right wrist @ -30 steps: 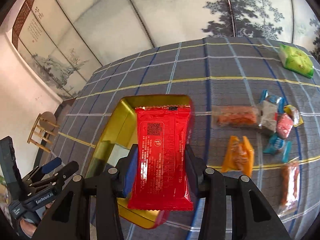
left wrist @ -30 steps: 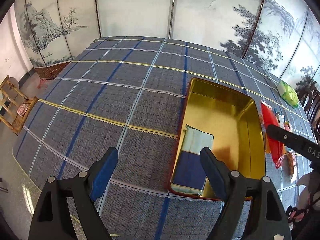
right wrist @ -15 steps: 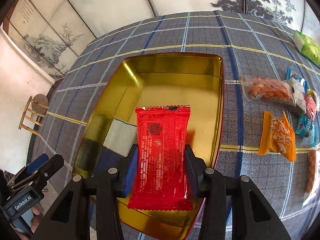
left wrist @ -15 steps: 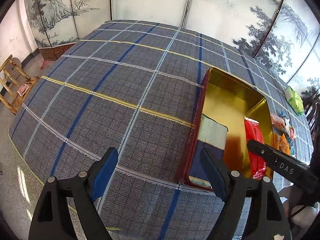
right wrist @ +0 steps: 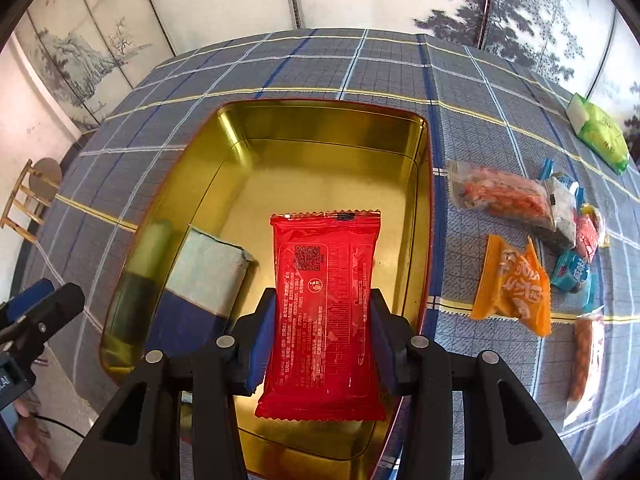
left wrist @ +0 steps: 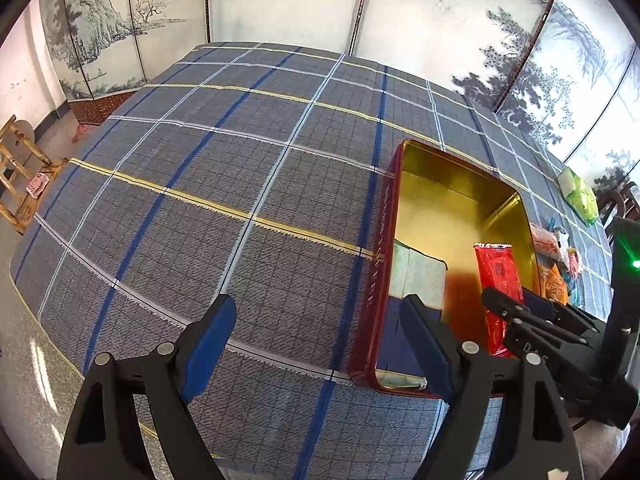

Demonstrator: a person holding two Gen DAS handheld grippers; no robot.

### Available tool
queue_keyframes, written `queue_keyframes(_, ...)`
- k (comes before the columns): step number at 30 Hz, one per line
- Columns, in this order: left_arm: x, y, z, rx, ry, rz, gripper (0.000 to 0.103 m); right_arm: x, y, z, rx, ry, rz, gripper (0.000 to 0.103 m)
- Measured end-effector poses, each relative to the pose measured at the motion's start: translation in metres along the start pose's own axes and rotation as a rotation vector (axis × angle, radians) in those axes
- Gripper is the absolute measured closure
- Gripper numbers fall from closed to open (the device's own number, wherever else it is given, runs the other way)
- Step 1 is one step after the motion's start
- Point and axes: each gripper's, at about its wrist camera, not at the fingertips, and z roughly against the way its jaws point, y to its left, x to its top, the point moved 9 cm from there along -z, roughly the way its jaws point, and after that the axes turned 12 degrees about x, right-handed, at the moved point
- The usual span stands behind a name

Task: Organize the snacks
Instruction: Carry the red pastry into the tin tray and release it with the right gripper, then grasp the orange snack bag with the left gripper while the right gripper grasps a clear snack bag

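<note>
While the right gripper stays clamped on it from both sides, the red snack packet hangs inside the open gold tin, print and a square code facing up, crimped ends front and back. It is glossy, flat and rectangular, and sits towards the tin's right wall. Beside it on the tin's left lies a pale green and dark blue packet, close against that wall.

Out on the checked tablecloth, to the right of the tin, the other snacks wait: an orange packet nearest, a clear bag of orange pieces beyond it, a cluster of small sweets further right, and a green pack well apart at the far edge.

The left gripper hovers over bare cloth just beside the tin's left rim, its blue-padded fingers spread wide with nothing between them.
</note>
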Motion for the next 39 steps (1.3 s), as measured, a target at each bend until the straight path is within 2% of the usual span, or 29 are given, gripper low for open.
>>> queue_keyframes(6,0.003,0.011,0.005,0.026,-0.020,0.022,0.022,0.000,0.002,-0.002,-0.011,0.003,0.025,0.057)
queue_keyframes(15,-0.002,0.017,0.007,0.040,-0.020,0.025,0.022,-0.005,0.010,-0.002,0.029,0.011,0.034,0.056)
queue_keyframes(19,-0.003,0.006,0.011,0.029,-0.023,0.009,0.022,-0.005,0.013,0.012,0.068,-0.019,0.038,0.056)
queue_keyframes(21,-0.004,-0.002,0.014,0.016,-0.028,-0.003,0.022,-0.004,0.013,0.024,0.116,-0.045,0.033,0.056)
queue_keyframes(24,-0.004,-0.016,0.021,0.000,-0.043,-0.034,0.022,-0.003,0.007,0.047,0.144,-0.087,0.025,0.056)
queue_keyframes(27,-0.006,-0.033,0.025,-0.023,-0.046,-0.062,0.022,-0.005,-0.013,0.071,0.150,-0.128,0.013,0.055)
queue_keyframes(31,-0.009,-0.059,0.029,-0.045,-0.052,-0.109,0.022,-0.016,-0.063,0.097,0.062,-0.163,-0.003,0.055)
queue_keyframes(39,-0.018,-0.121,0.034,-0.093,-0.043,-0.210,0.022,-0.058,-0.171,0.116,-0.087,-0.114,-0.099,0.054)
